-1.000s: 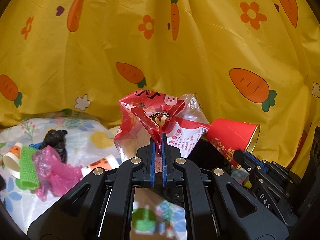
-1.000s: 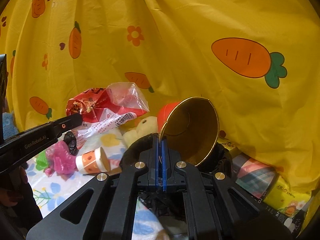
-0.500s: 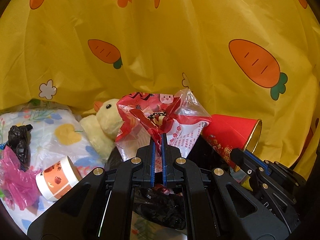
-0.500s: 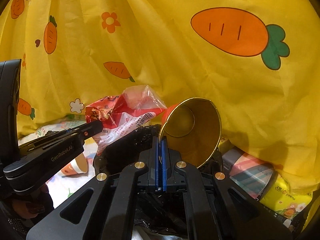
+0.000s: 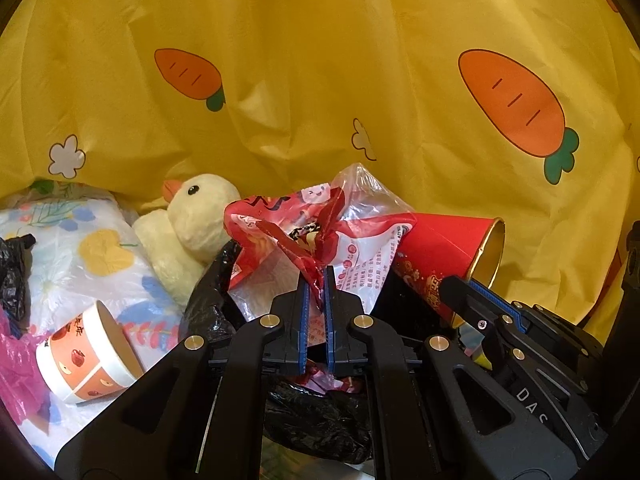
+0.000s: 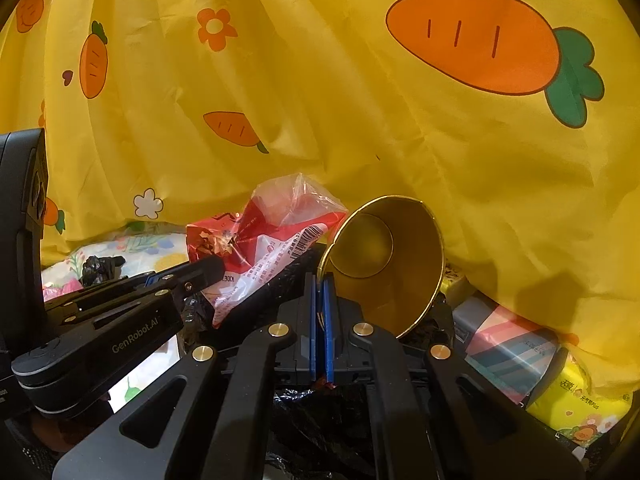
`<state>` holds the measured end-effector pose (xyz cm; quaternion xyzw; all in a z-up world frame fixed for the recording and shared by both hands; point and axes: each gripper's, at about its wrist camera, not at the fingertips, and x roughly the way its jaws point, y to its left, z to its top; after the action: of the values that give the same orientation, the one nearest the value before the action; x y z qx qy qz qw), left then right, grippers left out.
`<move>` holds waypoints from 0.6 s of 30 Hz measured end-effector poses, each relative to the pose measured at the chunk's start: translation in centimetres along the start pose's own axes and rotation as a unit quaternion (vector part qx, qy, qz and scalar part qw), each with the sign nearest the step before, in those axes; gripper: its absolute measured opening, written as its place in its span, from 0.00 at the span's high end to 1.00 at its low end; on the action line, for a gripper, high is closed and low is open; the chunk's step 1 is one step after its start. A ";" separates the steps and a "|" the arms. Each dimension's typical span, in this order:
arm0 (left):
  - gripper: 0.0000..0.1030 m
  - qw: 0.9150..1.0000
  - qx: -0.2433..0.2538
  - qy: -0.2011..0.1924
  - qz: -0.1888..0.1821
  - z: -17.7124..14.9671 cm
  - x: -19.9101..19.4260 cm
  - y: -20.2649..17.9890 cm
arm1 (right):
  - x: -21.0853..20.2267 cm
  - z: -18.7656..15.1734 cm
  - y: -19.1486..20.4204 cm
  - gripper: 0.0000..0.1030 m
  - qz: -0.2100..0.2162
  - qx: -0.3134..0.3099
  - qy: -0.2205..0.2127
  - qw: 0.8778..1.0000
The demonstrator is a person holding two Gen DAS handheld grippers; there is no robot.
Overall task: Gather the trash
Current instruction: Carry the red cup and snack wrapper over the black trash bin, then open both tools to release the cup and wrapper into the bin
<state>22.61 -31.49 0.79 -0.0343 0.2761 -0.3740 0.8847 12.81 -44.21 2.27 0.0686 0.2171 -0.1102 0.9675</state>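
My left gripper point(image 5: 315, 276) is shut on a red and clear snack wrapper point(image 5: 320, 236), held above a black trash bag point(image 5: 316, 412). The wrapper point(image 6: 272, 240) and the left gripper point(image 6: 208, 270) also show in the right wrist view. My right gripper point(image 6: 320, 280) is shut on the rim of a red paper cup with a gold inside point(image 6: 392, 264), tilted on its side above the same black bag point(image 6: 320, 420). In the left wrist view the cup point(image 5: 452, 252) lies right of the wrapper, with the right gripper point(image 5: 460, 284) on its rim.
An orange-and-white paper cup point(image 5: 86, 356), a pink plastic scrap point(image 5: 16, 368) and a black scrap point(image 5: 12, 268) lie on the floral cloth point(image 5: 100, 256) at left. A plush duck point(image 5: 188, 224) sits behind. Tissue packs point(image 6: 560, 396) lie at right. Yellow carrot fabric point(image 5: 320, 80) hangs behind.
Both grippers have moved right and closer together over the black bag, still holding wrapper and cup. The duck and the orange cup have come into the left view.
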 end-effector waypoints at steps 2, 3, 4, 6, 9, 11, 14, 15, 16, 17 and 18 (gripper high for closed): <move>0.81 1.000 -0.005 0.005 -0.007 -0.1 0.1 0.4 | 0.2 0.1 0.0 0.96 0.005 0.000 0.000 1.000; 0.62 1.000 -0.005 0.003 -0.004 -0.1 0.0 0.5 | 0.3 0.1 -0.1 0.96 0.006 -0.001 0.000 1.000; 0.51 1.000 -0.006 -0.001 -0.001 -0.2 -0.3 0.8 | 0.4 0.1 -0.1 0.96 0.006 -0.001 -0.001 1.000; 0.28 1.000 -0.014 -0.016 0.000 -0.3 -1.1 1.2 | 0.3 0.2 -0.2 0.96 0.009 -0.001 -0.004 1.000; 0.18 0.999 -0.025 -0.023 0.018 -0.1 -2.0 1.8 | 0.1 0.4 -0.3 0.82 0.008 0.007 -0.009 1.000; 0.13 0.998 -0.030 -0.034 0.036 0.0 -2.9 2.2 | -0.3 0.4 -0.1 0.56 0.009 0.010 -0.020 1.000; 0.06 0.996 -0.032 -0.053 0.063 -0.1 -4.6 2.6 | -0.9 0.5 0.2 0.50 0.008 0.010 -0.029 1.000; 0.06 0.995 -0.035 -0.058 0.073 -0.2 -5.2 2.8 | -1.1 0.6 0.2 0.47 0.010 0.012 -0.030 0.999; 0.06 0.994 -0.037 -0.061 0.084 -0.3 -5.7 3.0 | -1.4 0.6 0.4 0.41 0.008 0.012 -0.034 0.999; 0.06 0.993 -0.040 -0.065 0.093 -0.4 -6.2 3.2 | -1.6 0.6 0.6 0.38 0.006 0.010 -0.037 0.999; 0.06 0.992 -0.043 -0.068 0.101 -0.6 -6.8 3.5 | -1.9 0.5 0.8 0.37 0.005 0.008 -0.040 0.999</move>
<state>20.72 -24.30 2.53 -0.0692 0.2333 -0.2672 0.9324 11.58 -43.16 3.64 0.0728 0.1769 -0.1098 0.9754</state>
